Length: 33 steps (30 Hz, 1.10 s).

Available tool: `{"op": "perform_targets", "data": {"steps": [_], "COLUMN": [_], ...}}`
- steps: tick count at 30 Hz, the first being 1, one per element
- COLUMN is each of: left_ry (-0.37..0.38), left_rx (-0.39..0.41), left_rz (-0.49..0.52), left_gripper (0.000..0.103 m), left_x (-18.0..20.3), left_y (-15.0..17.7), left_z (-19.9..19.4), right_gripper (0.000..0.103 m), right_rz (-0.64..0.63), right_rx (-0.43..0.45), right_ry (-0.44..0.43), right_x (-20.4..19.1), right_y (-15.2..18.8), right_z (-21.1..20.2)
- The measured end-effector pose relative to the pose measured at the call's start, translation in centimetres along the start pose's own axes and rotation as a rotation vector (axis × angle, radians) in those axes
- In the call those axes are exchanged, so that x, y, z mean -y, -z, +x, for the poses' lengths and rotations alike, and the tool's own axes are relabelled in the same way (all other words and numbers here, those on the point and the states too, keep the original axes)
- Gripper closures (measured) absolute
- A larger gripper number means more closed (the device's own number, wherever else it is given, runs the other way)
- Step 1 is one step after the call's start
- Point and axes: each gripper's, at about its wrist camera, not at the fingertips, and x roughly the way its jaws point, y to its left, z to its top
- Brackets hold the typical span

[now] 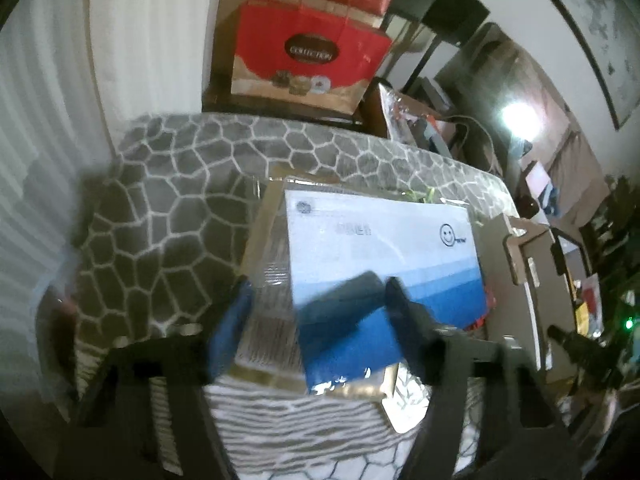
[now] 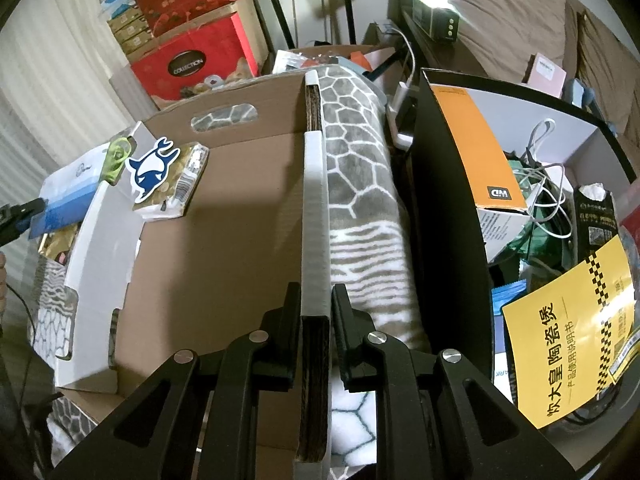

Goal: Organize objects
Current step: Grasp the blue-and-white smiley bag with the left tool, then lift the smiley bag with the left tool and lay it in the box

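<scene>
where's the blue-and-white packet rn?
In the left wrist view the blue-and-white packet lies centre frame on a gold-edged box over the grey patterned blanket, between the left gripper fingers. The right wrist view shows it far left, outside the cardboard box.

The patterned grey blanket (image 1: 168, 208) bears a cardboard box (image 2: 208, 264).

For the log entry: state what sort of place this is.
Probably a bedroom at home, used for storage: a bed with brown bedding, a patterned fleece blanket, stacked gift boxes against the wall.
</scene>
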Motion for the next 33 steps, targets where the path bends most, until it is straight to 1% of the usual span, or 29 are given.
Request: {"op": "perform_targets", "data": {"steps": [1,3,6,8,14,22,33], "left_ry": [0.000,0.005,0.023,0.018,0.060,0.159,0.273], "left_rx": [-0.005,0.000,0.003,0.016,0.046,0.094,0.169], "left_rz": [-0.016,-0.041,-0.065,-0.063,-0.058,-0.045,0.085], "left_gripper": [0.058,0.081,0.094,0.097,0.100,0.101,0.102], "left_x": [-0.2,-0.5,-0.9,-0.9,-0.6,0.3,6.1], "left_y": [-0.1,-0.4,-0.6,-0.7,-0.8,-1.3,-2.7], "left_z": [0.3,0.6,0.8,0.7,-0.7,-3.9,-9.9], "right_gripper": [0.087,0.087,0.087,0.087,0.087,0.087,0.087], "right_rz": [0.001,0.001,0.002,-0.001,0.000,-0.001,-0.001], "right_rx": [0.000,-0.001,0.002,0.003,0.000,0.000,-0.002], "right_ry": [-0.001,-0.004,-0.008,-0.008,-0.007,-0.005,-0.005], "right_x": [0.0,0.1,0.2,0.2,0.1,0.1,0.1], "right_y": [0.0,0.0,0.0,0.0,0.1,0.1,0.2], "right_z": [0.0,0.0,-0.1,-0.2,-0.2,-0.2,-0.1]}}
